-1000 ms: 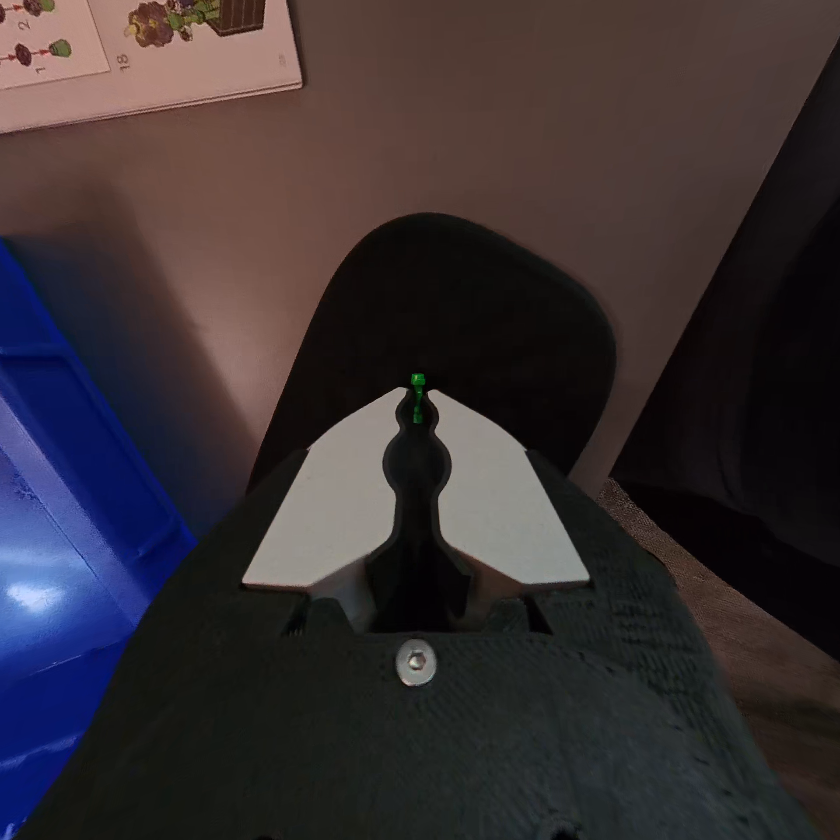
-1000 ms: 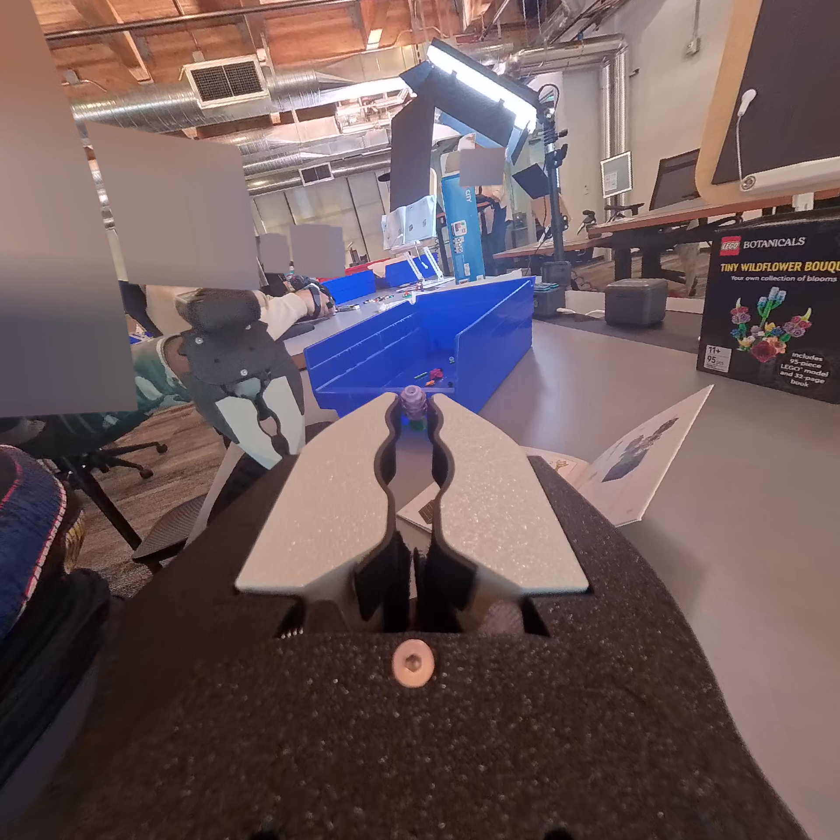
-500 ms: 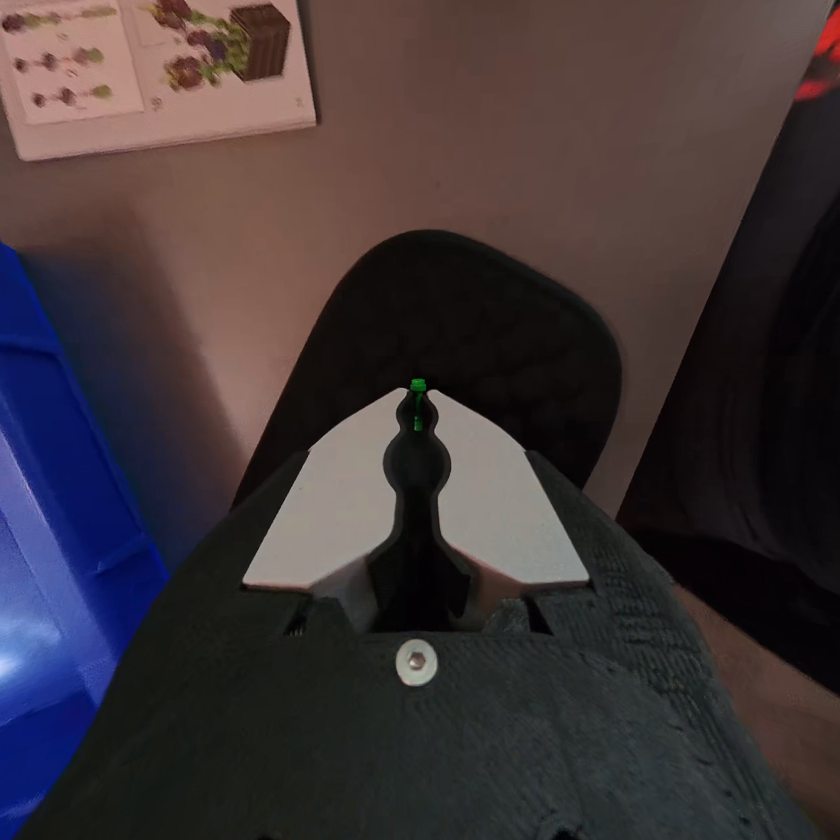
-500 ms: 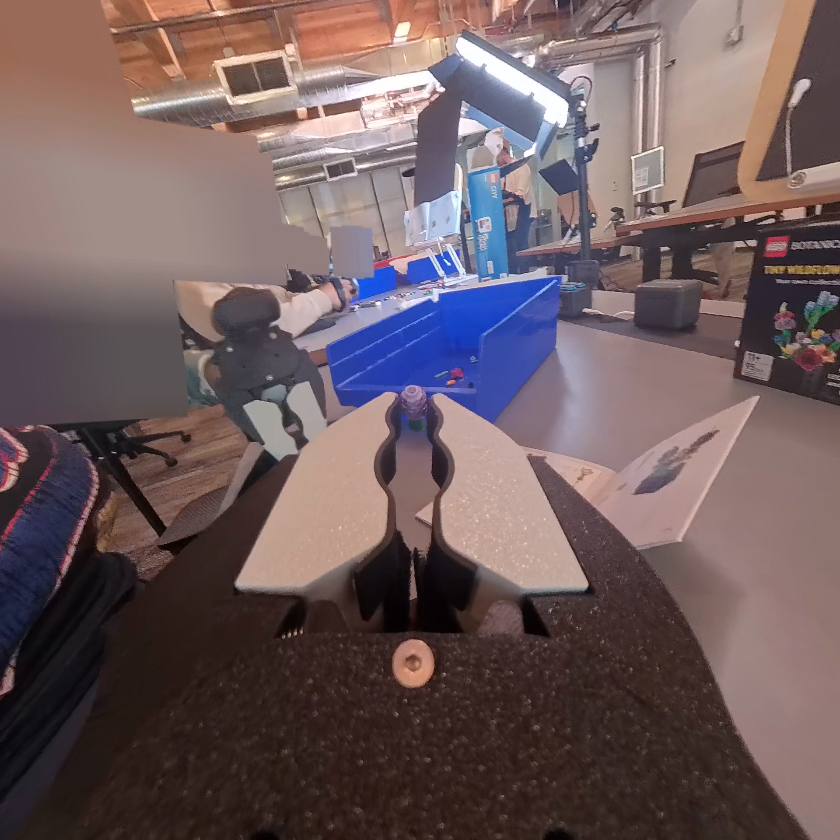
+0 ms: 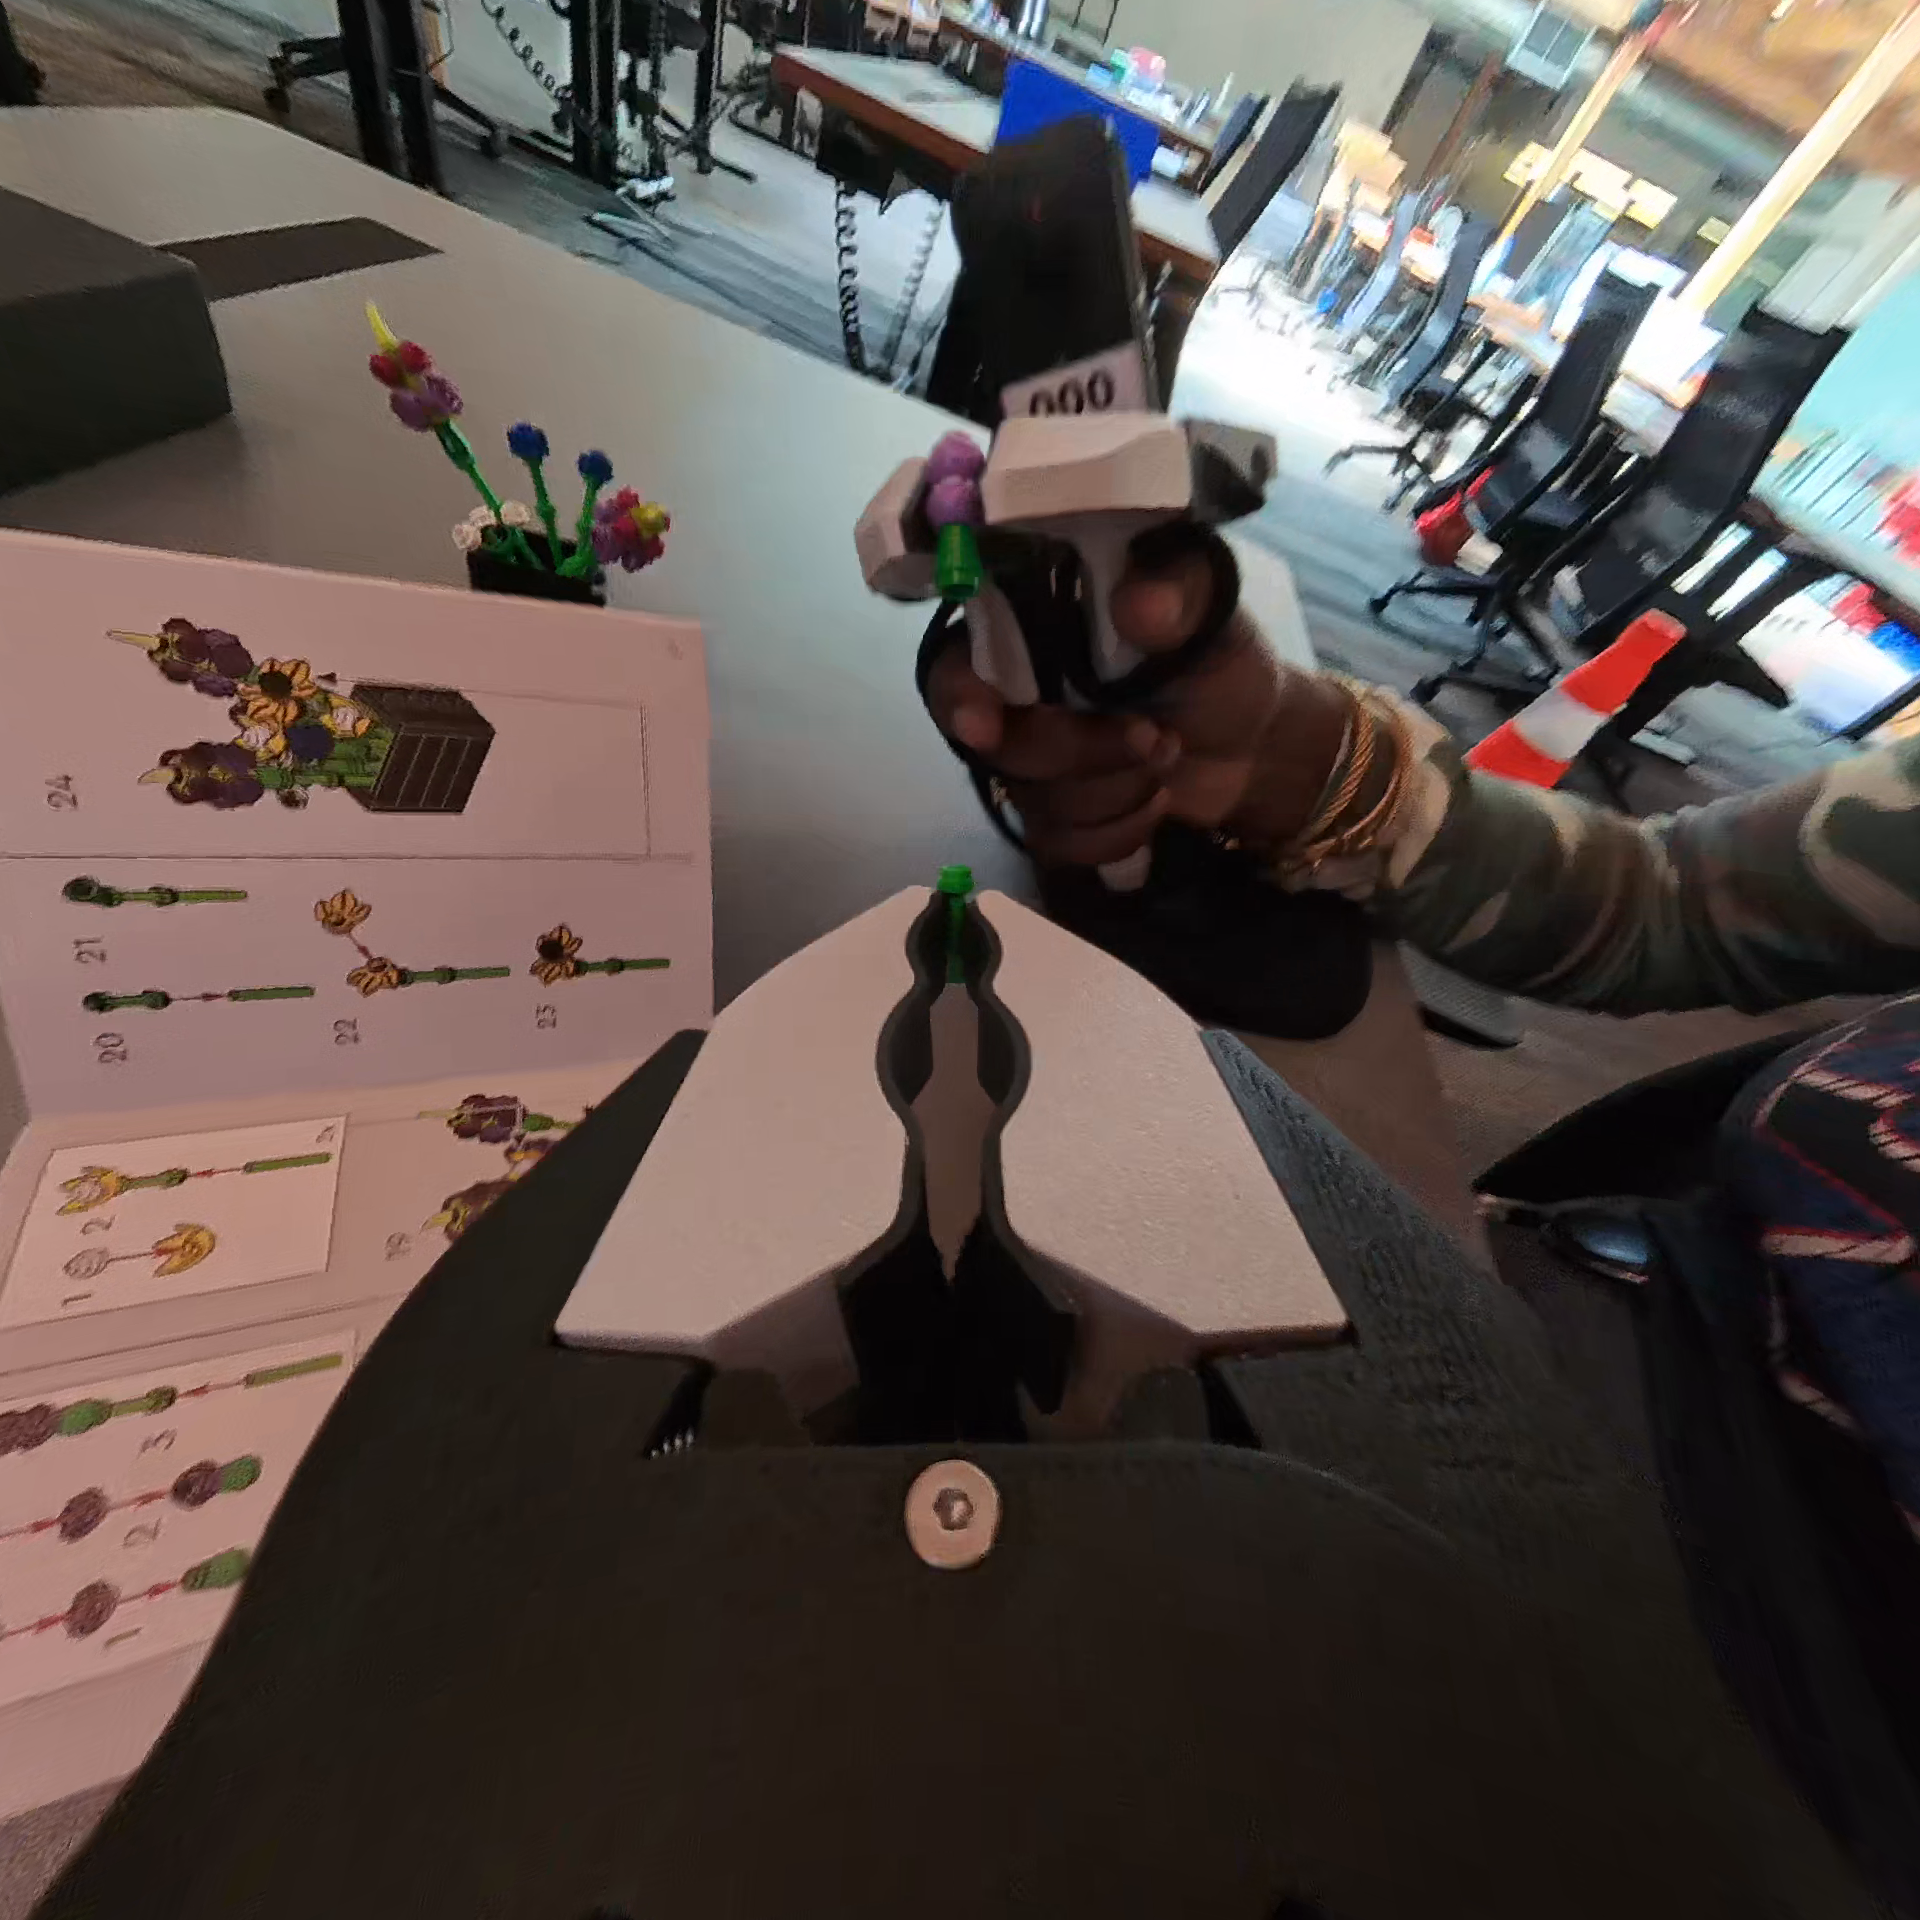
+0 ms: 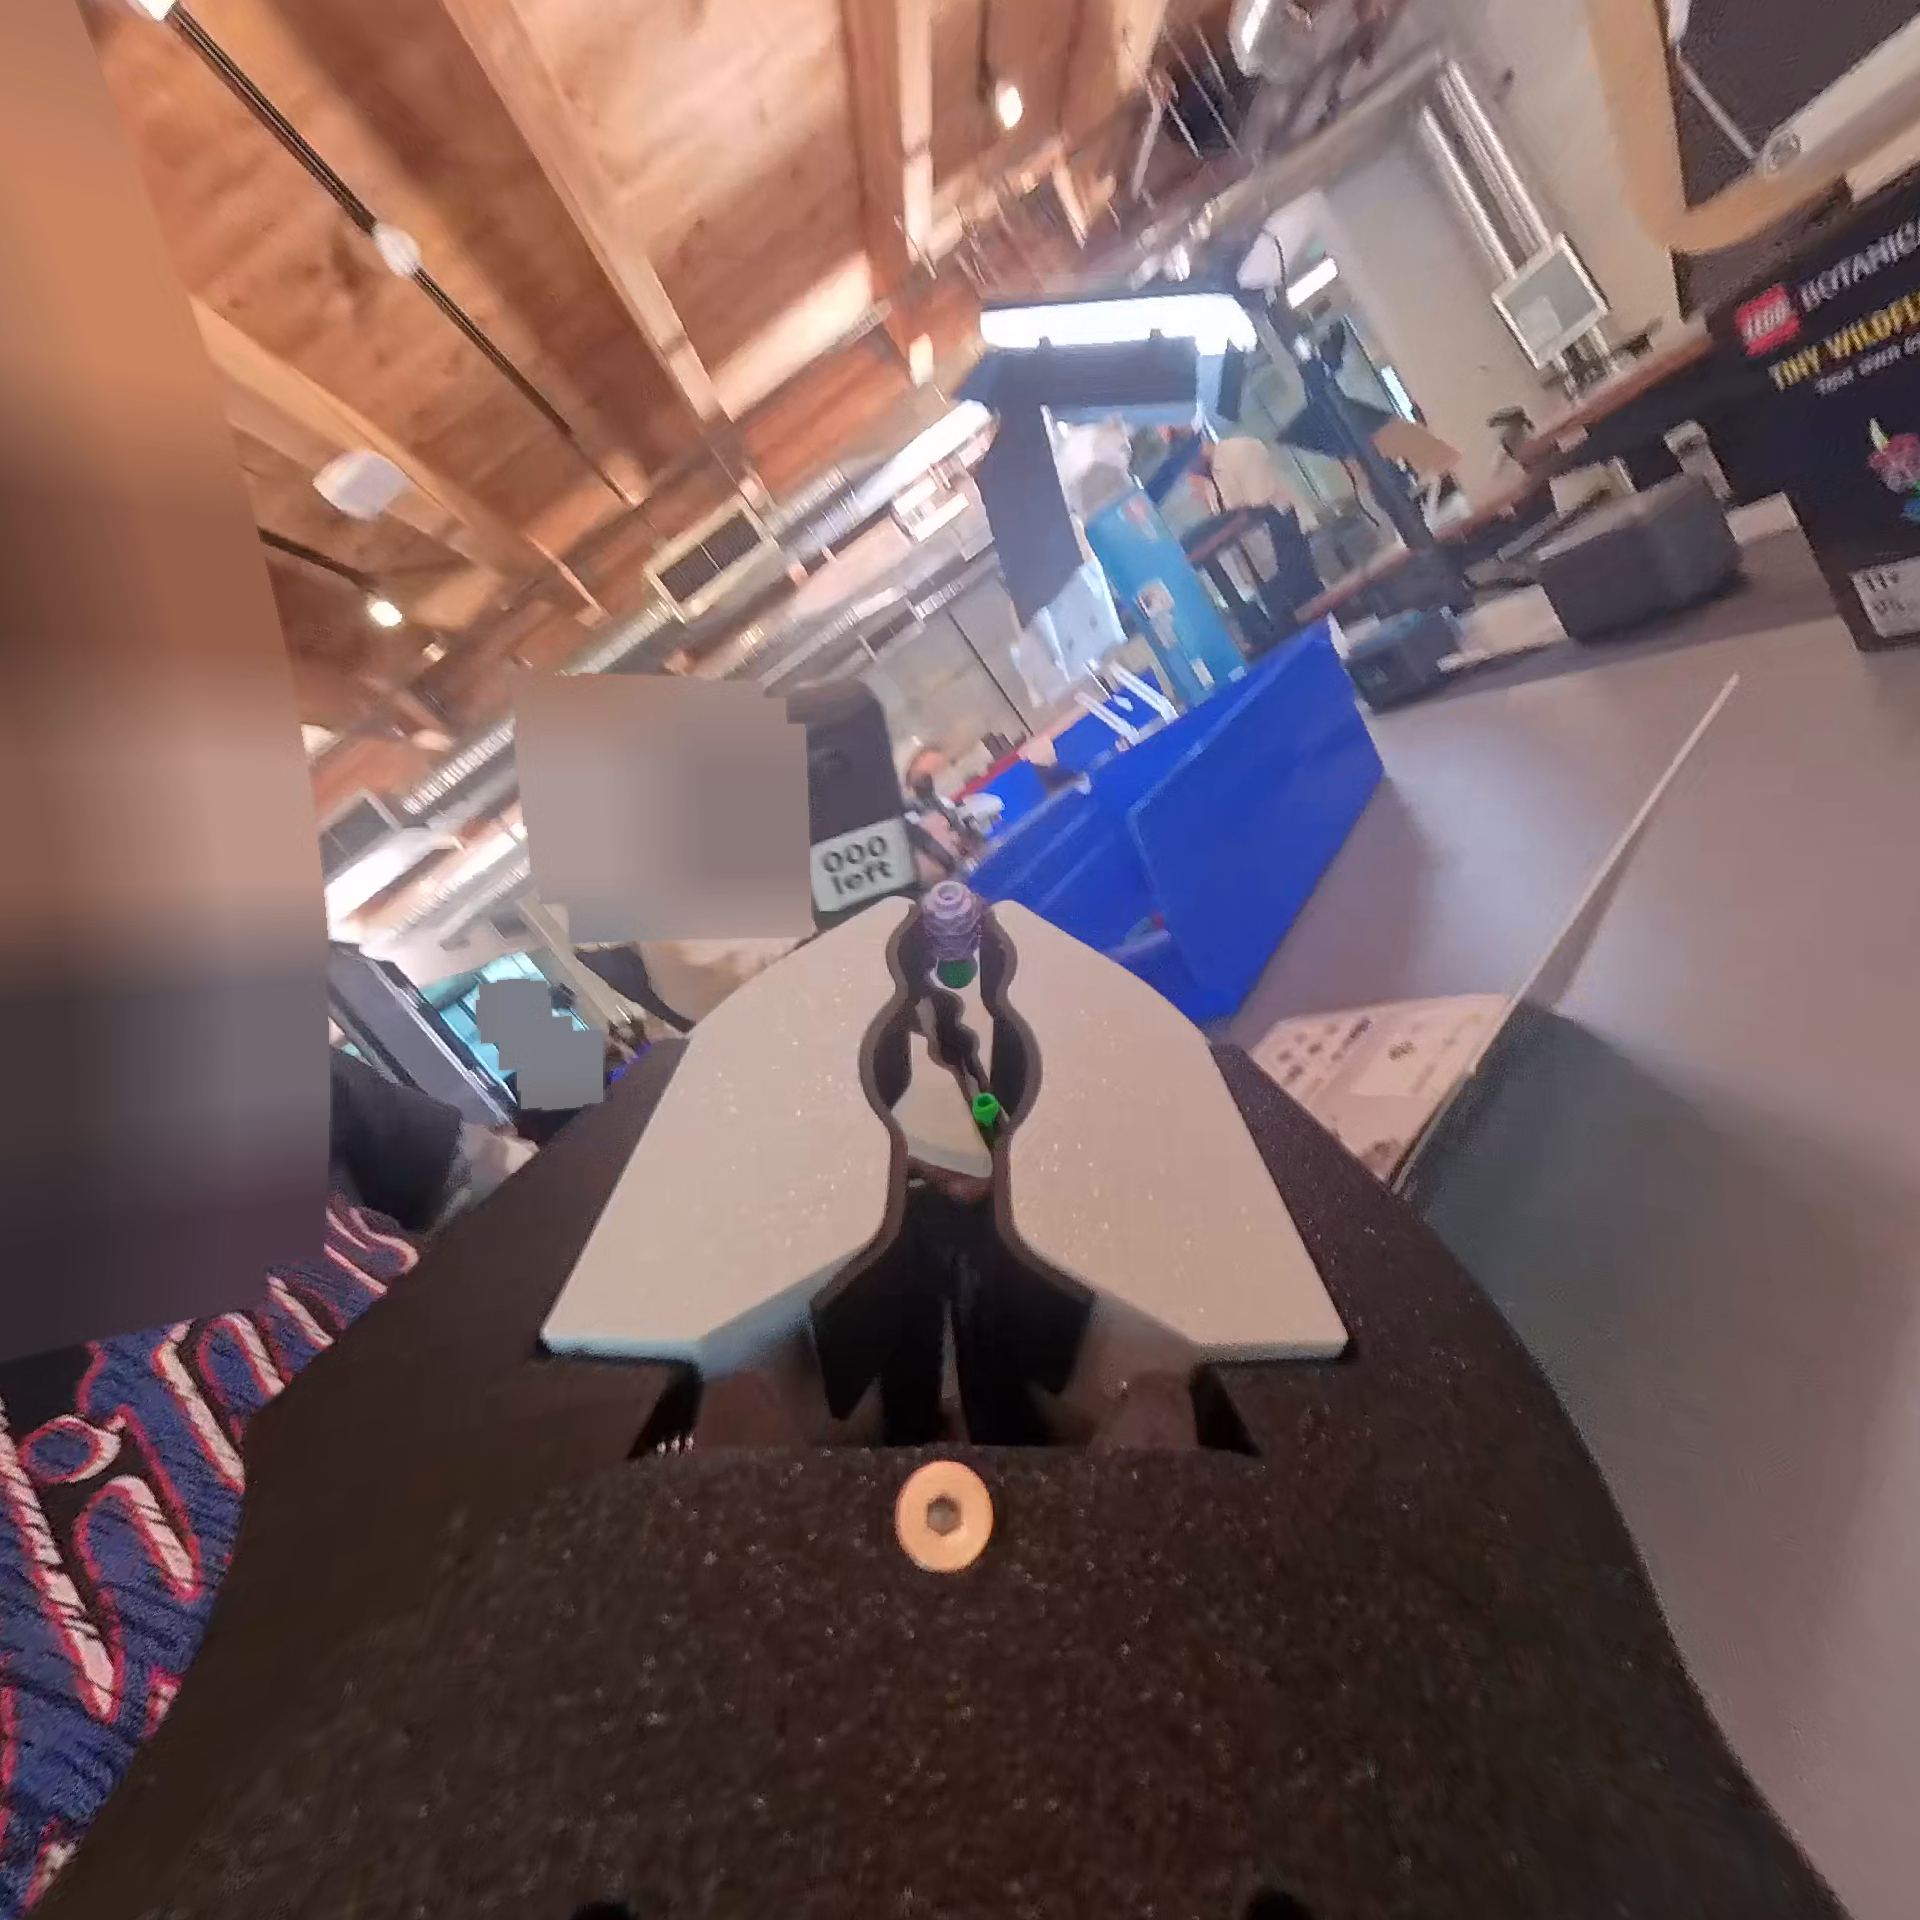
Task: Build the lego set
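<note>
White pages of an instruction booklet (image 5: 343,831) are lying open at the left on the grey worktop (image 5: 748,436), printed with flower-building steps. Just behind the booklet's far edge a partly built flower bouquet (image 5: 540,520) is standing upright in its black base, with purple, blue, red and yellow blooms on green stems. Toward the middle, the left gripper (image 5: 954,902) is sitting nearly closed, its pale fingers (image 5: 790,1132) pinching a thin green stem piece (image 5: 954,914) whose tip is poking out past the fingertips. Farther right and higher, the right gripper (image 5: 940,525) is showing in the left wrist view, held by a person's hand (image 5: 1101,727) wearing gold bangles and a camouflage sleeve. It is clamping a purple flower piece (image 5: 954,488) with a green base, raised above the worktop and apart from the green stem piece.

In the right wrist view, the right gripper (image 6: 954,935) is likewise almost closed around the purple flower piece (image 6: 956,925) at its fingertips. Through the gap between its fingers a small green tip is showing against a pale finger of the other gripper, probably the stem piece, though blur is making that hard to confirm. To the right, a blue bin (image 6: 1247,821) is sitting on the worktop, then the booklet's raised page (image 6: 1382,1060), and at the far right edge a dark product box (image 6: 1849,416) is standing.
</note>
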`<act>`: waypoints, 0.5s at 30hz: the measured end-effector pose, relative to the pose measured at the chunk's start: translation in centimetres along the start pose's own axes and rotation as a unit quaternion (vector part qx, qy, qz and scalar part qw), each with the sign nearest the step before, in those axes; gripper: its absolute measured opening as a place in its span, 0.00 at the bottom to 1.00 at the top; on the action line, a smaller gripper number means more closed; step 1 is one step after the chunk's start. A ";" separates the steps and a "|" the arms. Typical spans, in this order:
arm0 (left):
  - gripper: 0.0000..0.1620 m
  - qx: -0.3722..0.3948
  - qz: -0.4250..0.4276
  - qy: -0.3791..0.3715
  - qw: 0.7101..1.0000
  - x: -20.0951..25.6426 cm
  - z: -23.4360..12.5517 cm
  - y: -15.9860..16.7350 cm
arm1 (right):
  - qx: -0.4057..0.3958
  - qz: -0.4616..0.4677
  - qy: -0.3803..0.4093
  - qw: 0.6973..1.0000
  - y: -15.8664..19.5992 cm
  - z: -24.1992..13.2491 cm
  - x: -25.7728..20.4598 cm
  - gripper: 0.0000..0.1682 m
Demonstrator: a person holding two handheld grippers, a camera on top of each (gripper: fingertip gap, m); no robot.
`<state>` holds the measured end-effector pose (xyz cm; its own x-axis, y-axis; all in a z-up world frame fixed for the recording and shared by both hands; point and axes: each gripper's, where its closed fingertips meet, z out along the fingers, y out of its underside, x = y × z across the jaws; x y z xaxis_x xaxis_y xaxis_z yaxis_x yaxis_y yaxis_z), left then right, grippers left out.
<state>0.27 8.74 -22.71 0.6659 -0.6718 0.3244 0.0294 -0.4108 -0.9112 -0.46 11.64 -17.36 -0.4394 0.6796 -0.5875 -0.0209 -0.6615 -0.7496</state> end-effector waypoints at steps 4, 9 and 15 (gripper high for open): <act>0.02 -0.016 0.010 -0.027 0.999 -1.0 0.1 1.9 | -0.085 -0.017 0.034 0.996 2.7 0.9 0.8 0.06; 0.02 -0.059 0.035 -0.055 0.996 -2.0 -0.2 3.1 | -0.145 -0.017 0.074 0.987 4.6 1.4 2.1 0.06; 0.02 -0.083 0.011 -0.066 0.994 -2.7 -0.3 3.8 | -0.211 -0.001 0.125 0.969 6.7 1.5 3.9 0.06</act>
<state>-1.68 8.81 -27.01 0.7569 -0.5999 0.2593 -0.1021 -0.5005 -0.8597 -3.69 9.41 -24.21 -0.2065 0.7718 -0.6014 0.3711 -0.5070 -0.7780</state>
